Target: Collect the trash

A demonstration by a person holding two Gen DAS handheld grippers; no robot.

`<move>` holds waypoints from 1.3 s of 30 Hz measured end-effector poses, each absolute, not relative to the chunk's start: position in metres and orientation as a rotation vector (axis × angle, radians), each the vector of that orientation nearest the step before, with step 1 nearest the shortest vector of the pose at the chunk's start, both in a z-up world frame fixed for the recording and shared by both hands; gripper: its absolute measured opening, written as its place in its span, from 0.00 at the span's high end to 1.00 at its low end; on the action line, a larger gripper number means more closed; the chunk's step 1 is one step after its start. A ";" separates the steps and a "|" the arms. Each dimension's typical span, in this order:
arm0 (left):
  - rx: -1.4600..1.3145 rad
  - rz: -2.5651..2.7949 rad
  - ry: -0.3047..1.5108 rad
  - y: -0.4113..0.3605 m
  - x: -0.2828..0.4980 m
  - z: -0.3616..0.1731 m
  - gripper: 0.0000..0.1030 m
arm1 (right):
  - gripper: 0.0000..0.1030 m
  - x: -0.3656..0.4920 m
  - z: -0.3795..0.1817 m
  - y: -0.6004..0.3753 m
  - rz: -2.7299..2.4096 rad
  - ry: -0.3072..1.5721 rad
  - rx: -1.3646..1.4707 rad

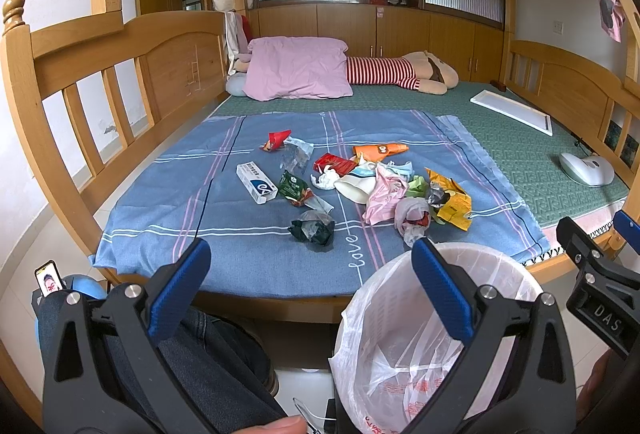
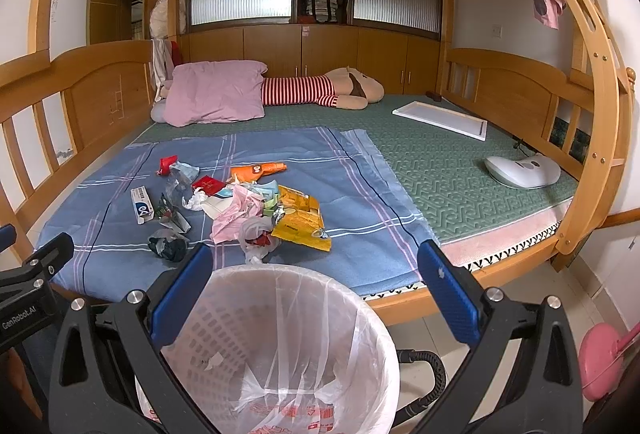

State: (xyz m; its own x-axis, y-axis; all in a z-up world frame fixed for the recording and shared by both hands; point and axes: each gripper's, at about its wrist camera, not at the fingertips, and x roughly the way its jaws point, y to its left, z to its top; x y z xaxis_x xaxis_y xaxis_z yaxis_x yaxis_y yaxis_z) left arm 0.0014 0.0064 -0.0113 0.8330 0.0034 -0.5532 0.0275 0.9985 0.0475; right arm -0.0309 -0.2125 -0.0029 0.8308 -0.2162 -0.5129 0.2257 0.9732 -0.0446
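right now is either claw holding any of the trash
No. The left claw and right claw are both open and empty, over the lined bin.

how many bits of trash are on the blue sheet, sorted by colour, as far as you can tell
Approximate, since the pile overlaps:
red: 2, wrapper and packet
orange: 1, wrapper
yellow: 1, bag
green: 2, packet and scrap
pink: 1, bag
white or clear: 6, box, cup, tissue, three plastic bits
dark: 1, wad
Total: about 14
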 end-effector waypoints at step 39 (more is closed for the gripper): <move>0.059 -0.011 0.597 0.006 -0.002 -0.022 0.03 | 0.03 -0.030 -0.009 -0.216 -0.231 0.558 0.037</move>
